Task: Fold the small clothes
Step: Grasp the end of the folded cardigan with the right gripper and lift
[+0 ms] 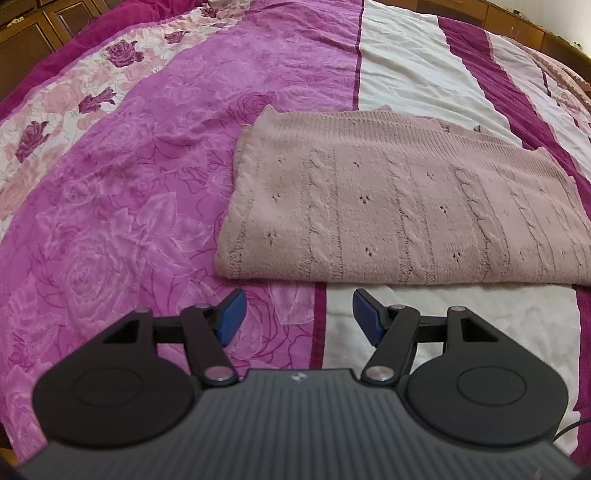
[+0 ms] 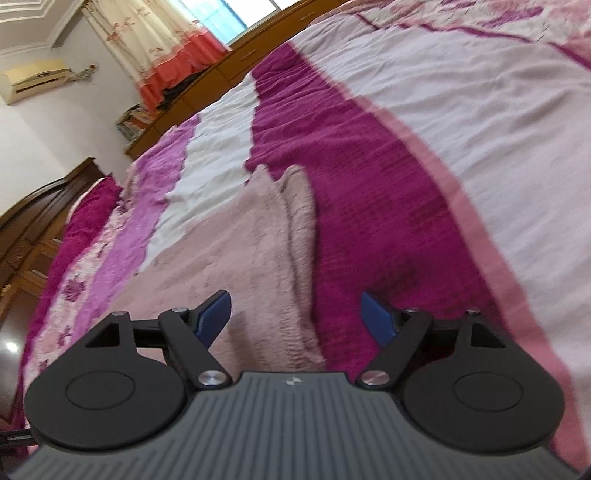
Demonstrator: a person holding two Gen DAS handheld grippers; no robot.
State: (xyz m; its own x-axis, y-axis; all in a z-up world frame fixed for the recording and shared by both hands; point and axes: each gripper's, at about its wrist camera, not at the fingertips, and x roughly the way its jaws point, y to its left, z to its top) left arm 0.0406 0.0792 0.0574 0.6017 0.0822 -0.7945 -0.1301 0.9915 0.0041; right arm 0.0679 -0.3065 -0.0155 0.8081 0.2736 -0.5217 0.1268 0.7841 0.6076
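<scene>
A dusty-pink cable-knit garment (image 1: 399,206) lies folded flat on the bed, its folded edge nearest me. My left gripper (image 1: 298,314) is open and empty, just short of that near edge, above the bedspread. In the right wrist view the same garment (image 2: 236,258) stretches away from me with two layered corners at its far end. My right gripper (image 2: 295,314) is open and empty, low over the garment's right edge, with the left finger above the knit and the right finger above the magenta stripe.
The bedspread (image 1: 122,206) has pink rose print, white (image 1: 406,62) and magenta stripes. Wooden cabinets (image 1: 33,26) stand beyond the bed. The right wrist view shows a wooden headboard (image 2: 44,206), a curtain (image 2: 159,40), a window and an air conditioner (image 2: 33,79).
</scene>
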